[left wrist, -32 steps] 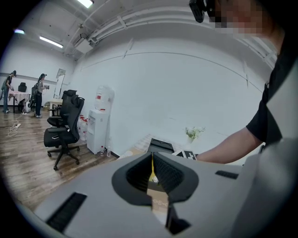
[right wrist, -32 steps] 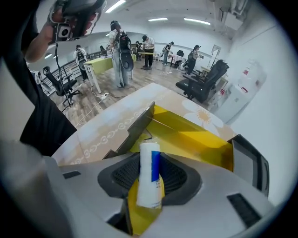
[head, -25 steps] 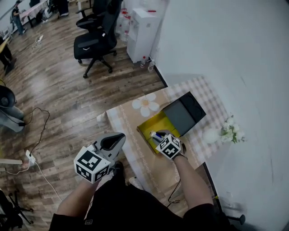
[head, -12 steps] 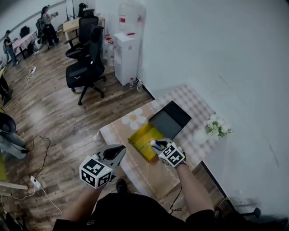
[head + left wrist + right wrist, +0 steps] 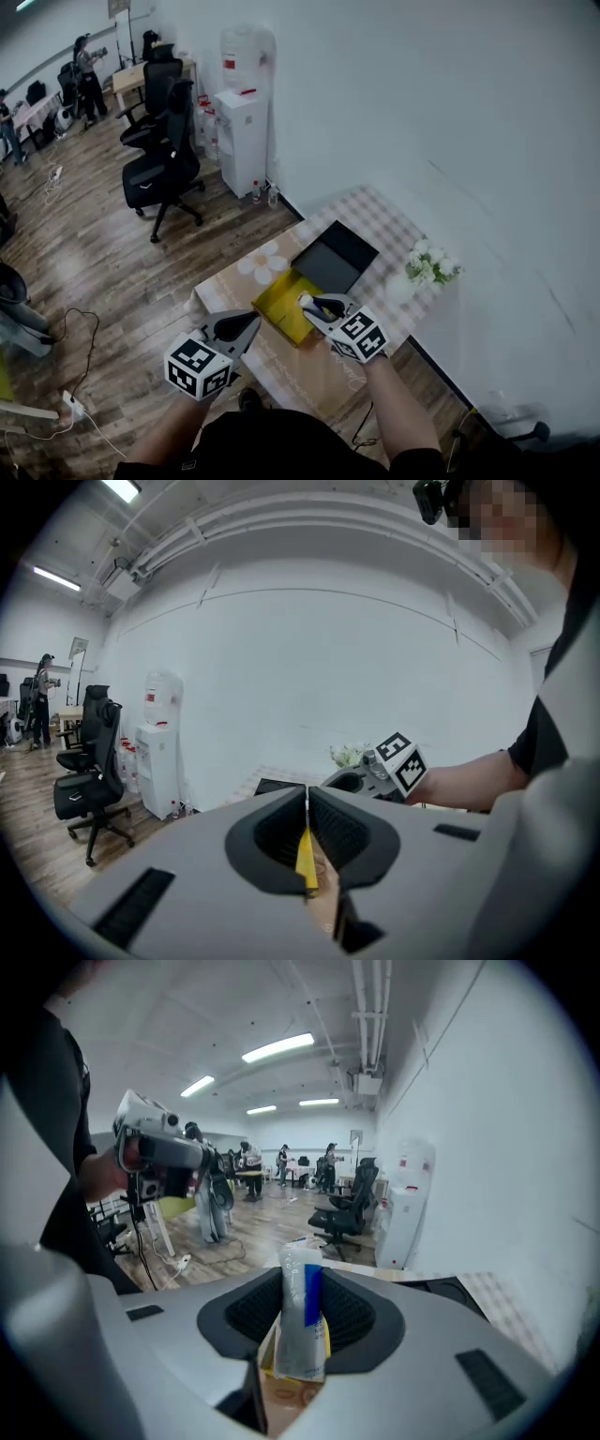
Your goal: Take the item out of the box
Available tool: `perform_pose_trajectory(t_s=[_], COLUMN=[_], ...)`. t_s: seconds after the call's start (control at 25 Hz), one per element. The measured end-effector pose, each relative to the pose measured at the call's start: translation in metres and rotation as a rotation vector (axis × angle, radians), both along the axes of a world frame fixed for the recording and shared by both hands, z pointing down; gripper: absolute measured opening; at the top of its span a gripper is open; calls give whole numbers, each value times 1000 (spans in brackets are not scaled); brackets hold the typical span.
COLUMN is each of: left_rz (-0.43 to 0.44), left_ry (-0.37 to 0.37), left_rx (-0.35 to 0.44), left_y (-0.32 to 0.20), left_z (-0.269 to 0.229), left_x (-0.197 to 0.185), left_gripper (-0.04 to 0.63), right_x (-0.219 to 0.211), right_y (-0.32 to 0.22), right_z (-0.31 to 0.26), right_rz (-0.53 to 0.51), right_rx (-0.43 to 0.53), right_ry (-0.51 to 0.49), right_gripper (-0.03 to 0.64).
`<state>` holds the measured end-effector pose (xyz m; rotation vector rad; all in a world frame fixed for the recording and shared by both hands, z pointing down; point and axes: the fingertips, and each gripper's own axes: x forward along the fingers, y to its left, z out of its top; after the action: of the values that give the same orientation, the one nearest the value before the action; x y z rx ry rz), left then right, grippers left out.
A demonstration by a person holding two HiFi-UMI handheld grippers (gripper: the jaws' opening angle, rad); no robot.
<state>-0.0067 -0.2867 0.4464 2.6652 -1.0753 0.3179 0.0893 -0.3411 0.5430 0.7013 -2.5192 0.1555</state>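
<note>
The right gripper view shows plainly what the head view barely does. The right gripper point(image 5: 302, 1288) is clamped on one white packet with a blue stripe point(image 5: 302, 1326), which stands upright between the jaws with its top poking above them. In the head view the packet point(image 5: 305, 300) is only a pale speck at that gripper's tip. It sits over the near part of the single yellow box point(image 5: 279, 307), and it seems to be clear of the rim, though that is hard to judge from above.

One black lid point(image 5: 336, 255) lies just past the box, beyond the right gripper's tip. One bunch of white flowers point(image 5: 427, 265) stands off to that gripper's right.

The left gripper view shows the left gripper point(image 5: 307, 803) with its jaws pressed together and nothing gripped between them. Only a sliver of yellow shows through the seam. The left gripper is held to the left of the right one, apart from it, at the edge of the table point(image 5: 305, 364).
</note>
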Motion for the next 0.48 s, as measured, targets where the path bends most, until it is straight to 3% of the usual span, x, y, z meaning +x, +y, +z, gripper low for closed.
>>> perform_pose_trajectory(t_s=[0.24,0.48], left_rz=[11,29], left_ry=[8,17], left_rx=[20,41], left_y=[2,5], left_z=[-12,-23], left_x=[8,15], left_gripper=[21,21], right_x=[-12,-3], right_y=[38,65], right_z=[-64,-116], right_rz=[-11,9], right_rx=[25,110], right_ry=[-251,-387], right_gripper=[130,130])
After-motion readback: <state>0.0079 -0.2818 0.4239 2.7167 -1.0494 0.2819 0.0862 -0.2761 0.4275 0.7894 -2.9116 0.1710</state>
